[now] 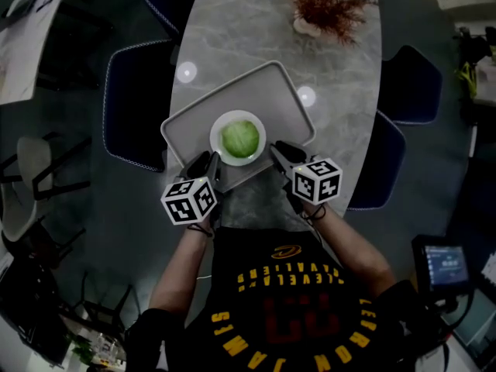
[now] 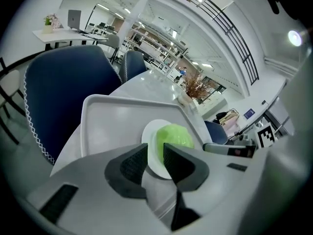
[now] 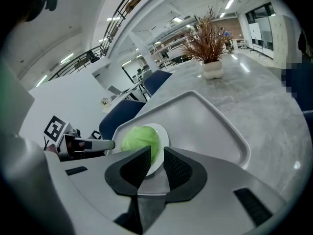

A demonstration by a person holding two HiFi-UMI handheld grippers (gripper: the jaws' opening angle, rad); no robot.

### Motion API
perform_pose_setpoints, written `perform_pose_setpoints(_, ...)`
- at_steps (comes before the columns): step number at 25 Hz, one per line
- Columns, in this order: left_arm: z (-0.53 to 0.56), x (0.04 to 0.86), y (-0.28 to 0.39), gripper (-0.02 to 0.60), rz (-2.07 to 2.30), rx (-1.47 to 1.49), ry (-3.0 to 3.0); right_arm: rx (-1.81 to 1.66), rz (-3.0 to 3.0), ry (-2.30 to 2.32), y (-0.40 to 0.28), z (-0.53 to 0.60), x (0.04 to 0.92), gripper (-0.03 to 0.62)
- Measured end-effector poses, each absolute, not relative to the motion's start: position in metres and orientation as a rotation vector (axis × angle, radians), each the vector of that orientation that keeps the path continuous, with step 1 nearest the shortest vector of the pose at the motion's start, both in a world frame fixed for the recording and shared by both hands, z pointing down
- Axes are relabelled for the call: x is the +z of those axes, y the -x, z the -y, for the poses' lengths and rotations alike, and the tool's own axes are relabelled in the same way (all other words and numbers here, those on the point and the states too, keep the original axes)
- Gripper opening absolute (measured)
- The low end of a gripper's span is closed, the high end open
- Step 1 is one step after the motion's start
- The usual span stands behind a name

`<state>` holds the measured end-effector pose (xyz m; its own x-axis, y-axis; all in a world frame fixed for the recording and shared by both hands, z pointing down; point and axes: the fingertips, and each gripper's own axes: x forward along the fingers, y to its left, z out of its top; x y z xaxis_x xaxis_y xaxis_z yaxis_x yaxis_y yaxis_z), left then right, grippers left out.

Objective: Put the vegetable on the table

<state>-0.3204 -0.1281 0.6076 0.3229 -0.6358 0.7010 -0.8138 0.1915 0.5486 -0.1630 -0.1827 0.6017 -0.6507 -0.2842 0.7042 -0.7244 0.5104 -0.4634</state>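
Observation:
A round green cabbage [image 1: 239, 137] sits on a white plate [image 1: 218, 128] in the middle of a grey tray [image 1: 273, 88] on the marble table [image 1: 345, 84]. My left gripper [image 1: 215, 170] hovers at the tray's near left edge and my right gripper [image 1: 277, 152] at its near right edge. In the left gripper view the cabbage [image 2: 176, 136] lies just beyond the gripper [image 2: 155, 155], whose jaws leave only a thin slit with nothing in it. The right gripper [image 3: 157, 158] looks the same, with the cabbage [image 3: 141, 138] just ahead and slightly left.
A dried plant in a white pot [image 1: 322, 10] stands at the table's far end. Dark blue chairs flank the table on the left [image 1: 133, 103] and right [image 1: 407, 84]. The tray's near corner juts past the table's near end.

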Motion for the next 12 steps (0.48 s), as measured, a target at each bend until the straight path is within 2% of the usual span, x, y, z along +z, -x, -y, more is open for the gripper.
perform_pose_setpoints(12,0.129,0.627,0.325,0.089,1.297,0.218,-1.46,1.079,2.064,-0.749,0.18,0.187,0.636,0.083)
